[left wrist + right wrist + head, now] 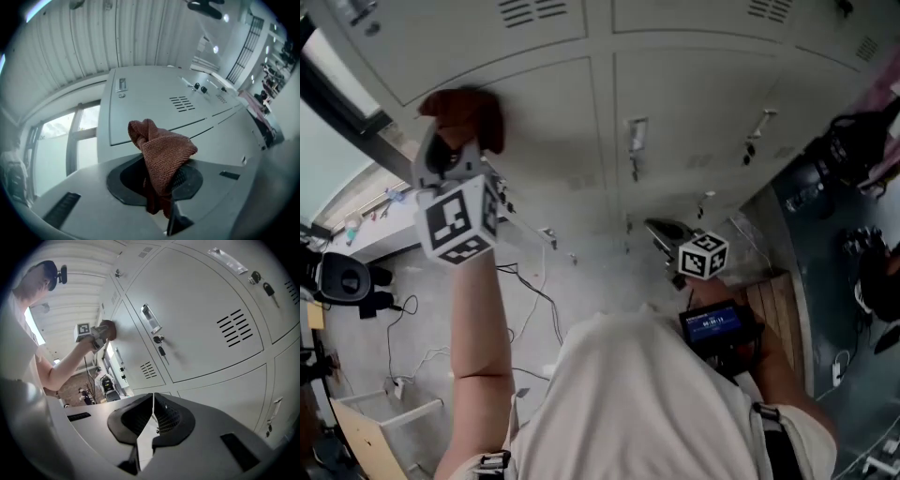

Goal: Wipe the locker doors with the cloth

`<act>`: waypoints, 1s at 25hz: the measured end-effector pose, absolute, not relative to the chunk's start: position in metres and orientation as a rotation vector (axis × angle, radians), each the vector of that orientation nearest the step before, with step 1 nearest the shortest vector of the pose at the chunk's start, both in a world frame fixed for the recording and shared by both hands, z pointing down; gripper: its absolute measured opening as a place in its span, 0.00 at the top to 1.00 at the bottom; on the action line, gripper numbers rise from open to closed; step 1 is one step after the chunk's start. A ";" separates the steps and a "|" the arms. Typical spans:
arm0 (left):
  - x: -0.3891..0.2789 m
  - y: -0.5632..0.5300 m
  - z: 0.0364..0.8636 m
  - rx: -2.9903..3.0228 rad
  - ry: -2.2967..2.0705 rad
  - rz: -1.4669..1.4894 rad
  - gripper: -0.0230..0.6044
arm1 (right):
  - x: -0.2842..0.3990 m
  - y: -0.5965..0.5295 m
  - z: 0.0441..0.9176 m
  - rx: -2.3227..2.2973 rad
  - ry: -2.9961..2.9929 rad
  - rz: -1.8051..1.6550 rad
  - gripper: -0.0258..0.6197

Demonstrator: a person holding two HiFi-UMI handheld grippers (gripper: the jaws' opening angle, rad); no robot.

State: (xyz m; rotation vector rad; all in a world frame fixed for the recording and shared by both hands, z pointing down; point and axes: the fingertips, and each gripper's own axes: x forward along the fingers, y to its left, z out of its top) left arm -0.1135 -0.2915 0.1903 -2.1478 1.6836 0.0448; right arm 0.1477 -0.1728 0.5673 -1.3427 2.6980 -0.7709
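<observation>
A rust-red cloth (467, 114) is pressed against a grey locker door (539, 122) at the upper left of the head view. My left gripper (455, 150) is shut on the cloth; in the left gripper view the cloth (161, 154) bunches out between the jaws, in front of the locker doors (154, 101). My right gripper (661, 234) hangs lower, near the lockers' lower doors, jaws shut with nothing between them (153, 416). The right gripper view also shows the left gripper (101, 332) with the cloth (108, 329) against a door.
Locker doors carry handles (151, 318), keys (161, 351) and vent slots (234, 329). Cables (525, 291) and a white bin (389, 412) lie on the floor at the left. A wooden pallet (778, 309) and dark equipment (853, 141) stand at the right.
</observation>
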 end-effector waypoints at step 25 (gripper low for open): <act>-0.151 -0.258 0.316 -2.509 1.470 0.054 0.84 | 0.090 -0.140 0.519 -1.405 2.683 -0.541 0.93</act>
